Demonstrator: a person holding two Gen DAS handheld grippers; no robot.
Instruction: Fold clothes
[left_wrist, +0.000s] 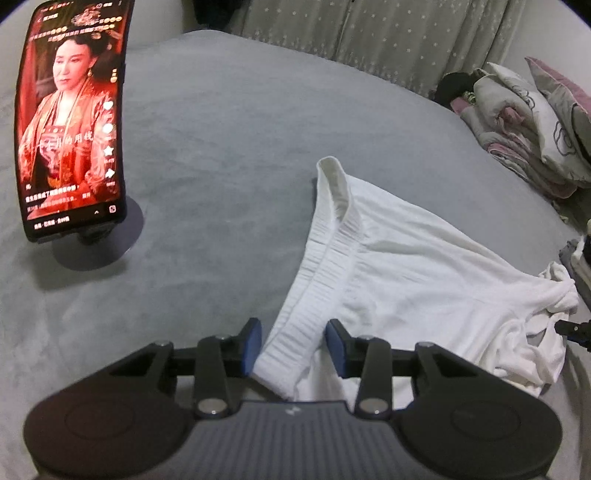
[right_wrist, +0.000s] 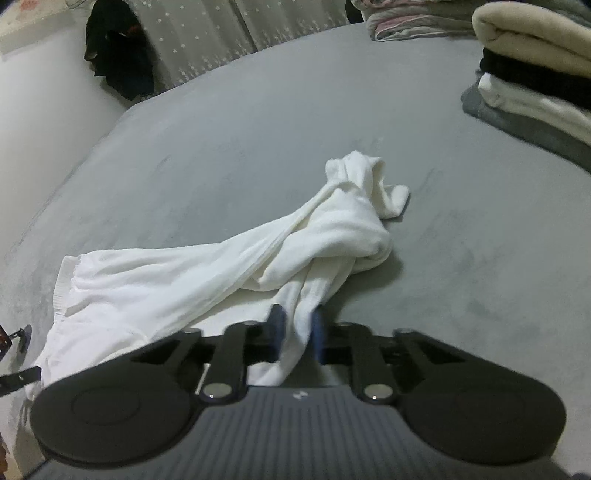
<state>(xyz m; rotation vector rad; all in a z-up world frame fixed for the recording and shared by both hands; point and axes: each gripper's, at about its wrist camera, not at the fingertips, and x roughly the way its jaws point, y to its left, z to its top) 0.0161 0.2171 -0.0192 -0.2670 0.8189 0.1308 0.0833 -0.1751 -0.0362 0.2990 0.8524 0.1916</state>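
White trousers (left_wrist: 406, 266) lie spread across a grey bedspread (left_wrist: 221, 147), the ribbed elastic waistband (left_wrist: 325, 258) toward the left and the legs trailing right, where they twist into a loose knot (right_wrist: 332, 236). The left gripper (left_wrist: 294, 349) straddles the near end of the waistband, its blue pads (left_wrist: 252, 343) standing apart on either side of the fabric without pressing it. The right gripper (right_wrist: 299, 334) is clamped on a bunched strip of one trouser leg, the jaws drawn close together around the cloth; that part of the view is blurred, so the exact fold in the grip is hard to make out. At far left a phone (left_wrist: 70, 122) stands upright on a round-based stand (left_wrist: 110, 243), its screen showing a video. A stack of folded clothes (right_wrist: 535, 81) sits at far right on the bed, with crumpled bedding (left_wrist: 517, 122) beyond and a patterned curtain (left_wrist: 369, 33) behind.
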